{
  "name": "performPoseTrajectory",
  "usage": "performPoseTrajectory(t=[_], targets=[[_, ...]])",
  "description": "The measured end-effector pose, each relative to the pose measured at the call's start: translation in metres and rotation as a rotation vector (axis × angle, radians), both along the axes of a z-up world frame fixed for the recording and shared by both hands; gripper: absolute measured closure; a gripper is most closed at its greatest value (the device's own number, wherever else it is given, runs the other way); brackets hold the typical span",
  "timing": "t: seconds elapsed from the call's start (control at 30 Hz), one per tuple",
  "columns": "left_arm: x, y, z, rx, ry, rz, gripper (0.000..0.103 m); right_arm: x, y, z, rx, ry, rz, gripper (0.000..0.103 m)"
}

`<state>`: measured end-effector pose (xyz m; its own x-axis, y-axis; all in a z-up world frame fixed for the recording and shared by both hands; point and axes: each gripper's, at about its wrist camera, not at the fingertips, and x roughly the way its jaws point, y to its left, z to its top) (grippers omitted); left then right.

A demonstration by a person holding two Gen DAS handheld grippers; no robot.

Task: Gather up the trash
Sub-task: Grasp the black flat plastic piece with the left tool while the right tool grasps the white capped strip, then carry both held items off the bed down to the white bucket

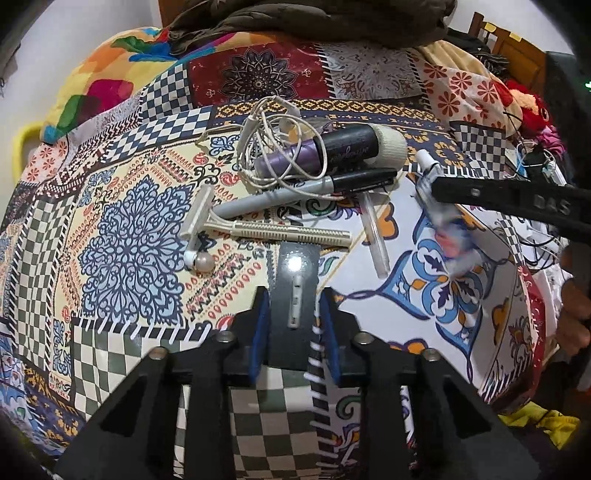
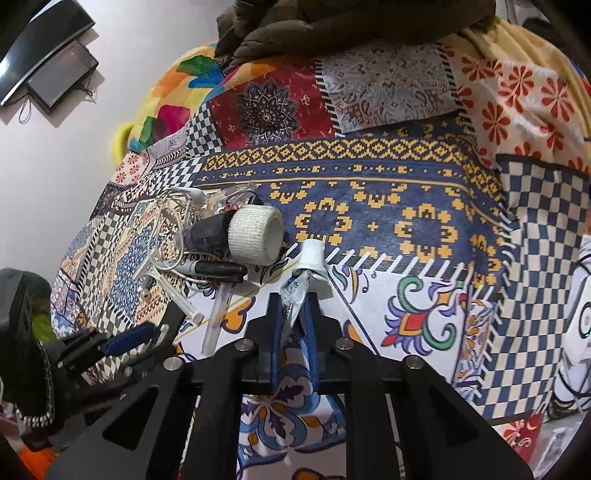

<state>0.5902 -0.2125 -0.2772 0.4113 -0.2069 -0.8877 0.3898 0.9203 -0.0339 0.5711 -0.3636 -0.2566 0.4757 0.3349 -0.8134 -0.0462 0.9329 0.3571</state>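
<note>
My left gripper straddles a glossy dark grey flat strip with a small white plastic piece lying on it. The left pad sits at the strip's edge, and a sliver of cloth shows by the right pad. My right gripper is shut on a crumpled white-capped tube lying on the bedspread. In the left wrist view one black finger of the right gripper crosses the tube. A cream razor, grey marker, tangled earphones, dark purple bottle and bandage roll lie just beyond.
Everything rests on a patchwork bedspread. A clear plastic tube lies between the two grippers. A brown jacket is heaped at the far edge, beside a bright pillow. Cables and clutter sit at the right, where a hand shows.
</note>
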Motion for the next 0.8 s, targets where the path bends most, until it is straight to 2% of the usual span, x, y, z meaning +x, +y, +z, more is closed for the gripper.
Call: performPoseTrajectory(t=[0.1, 0.2, 0.37, 0.8], targets=[[0.0, -0.002, 0.0, 0.008, 0.003, 0.007, 0.079, -0.005, -0.001, 0.007, -0.021, -0.013, 0.006, 0.097], [-0.001, 0.002, 0.002, -0.046, 0.039, 0.032, 0.08, -0.01, -0.002, 0.013, -0.033, -0.021, 0.019, 0.098], [-0.015, 0.004, 0.019, -0.082, 0.011, 0.064, 0.08, -0.021, -0.004, 0.025, -0.037, -0.032, 0.021, 0.098], [-0.066, 0.036, 0.105, -0.144, -0.093, 0.161, 0.08, -0.067, 0.018, 0.096, -0.067, -0.15, 0.066, 0.098]])
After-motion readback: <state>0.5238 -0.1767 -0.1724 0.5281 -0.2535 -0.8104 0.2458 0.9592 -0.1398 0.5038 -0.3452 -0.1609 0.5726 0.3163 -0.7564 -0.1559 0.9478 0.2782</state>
